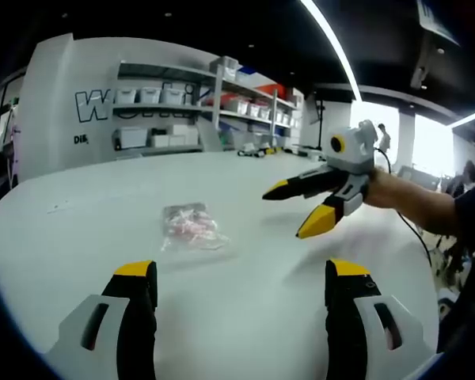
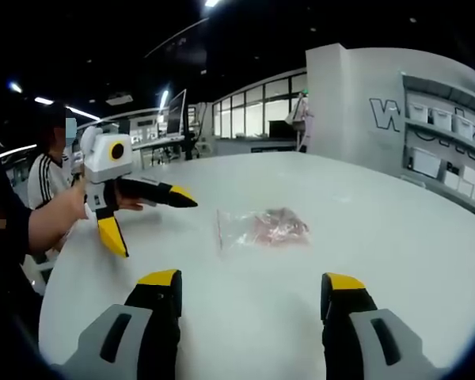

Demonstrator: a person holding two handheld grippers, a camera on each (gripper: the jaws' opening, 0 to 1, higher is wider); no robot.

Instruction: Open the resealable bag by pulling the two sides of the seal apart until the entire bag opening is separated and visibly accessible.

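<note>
In the left gripper view, a grey wall with large white letters (image 1: pixel 95 103) stands at far left behind the white bench (image 1: pixel 245 317). Right of the letters, shelves (image 1: pixel 206 103) carry white bins. The bag (image 1: pixel 191 227), clear with pinkish contents, lies flat on the bench, ahead of and nearer the left finger of the left gripper (image 1: pixel 244 277). That gripper's yellow-tipped fingers stand wide apart, holding nothing and not touching the bag. Further right, the right gripper (image 1: pixel 291 210) comes in held by a hand (image 1: pixel 384 190), above the bench and apart from the bag; its fingers are spread wide, with nothing between them. Bright windows (image 1: pixel 427 142) show at far right.

In the right gripper view, a seated person in a striped top (image 2: pixel 43 178) is at far left, beyond the bench edge. Next, a hand (image 2: pixel 79 210) holds the left gripper (image 2: pixel 154 226) over the bench (image 2: pixel 245 317), its fingers splayed wide, one pointing toward the bag, the other angled down. The bag (image 2: pixel 265 228) lies flat near the middle, its red-edged seal end turned toward the left gripper, with a clear gap between them. At the bottom the right gripper (image 2: pixel 253 286) shows both fingers wide apart, well short of the bag. Shelves (image 2: pixel 447 150) line the wall at far right.
</note>
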